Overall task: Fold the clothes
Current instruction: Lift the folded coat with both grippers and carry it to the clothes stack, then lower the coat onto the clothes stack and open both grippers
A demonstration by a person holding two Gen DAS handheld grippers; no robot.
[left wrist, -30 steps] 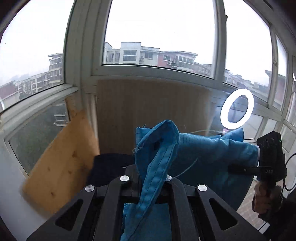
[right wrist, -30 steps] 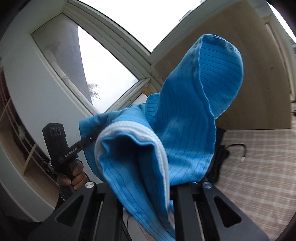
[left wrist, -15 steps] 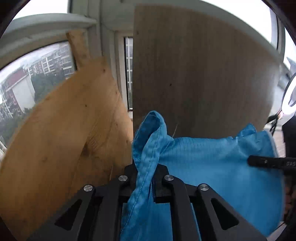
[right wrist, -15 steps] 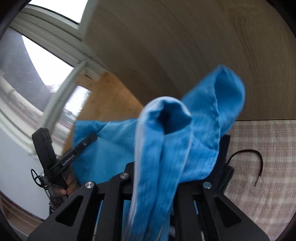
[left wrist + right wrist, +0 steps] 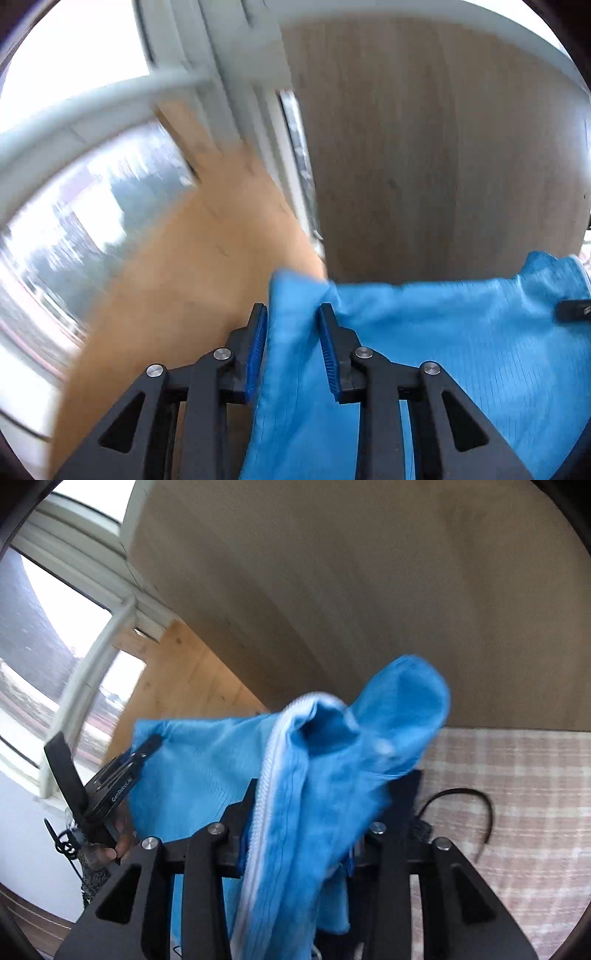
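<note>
A checked cloth point(image 5: 517, 775) lies under a wood panel point(image 5: 424, 147). Both grippers, left point(image 5: 291, 332) and right point(image 5: 314, 812), are opening, with the blue garment point(image 5: 461, 350) draped between each one's jaws.

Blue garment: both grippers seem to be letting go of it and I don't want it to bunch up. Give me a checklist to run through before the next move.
1. Left gripper releasing: ok, jaws opening, blue pads apart, garment loose between them.
2. Right gripper releasing: ok, jaws opening; cloth draped through the gap hides its pads.
3. Garment spread between the grippers: ok, a flat span runs from one to the other.
4. Garment resting on the checked surface: cannot tell, its underside is hidden.
5. White-edged hem flat: not ok, bunched over the right gripper.
6. Black cable clear of the garment: cannot tell.
</note>
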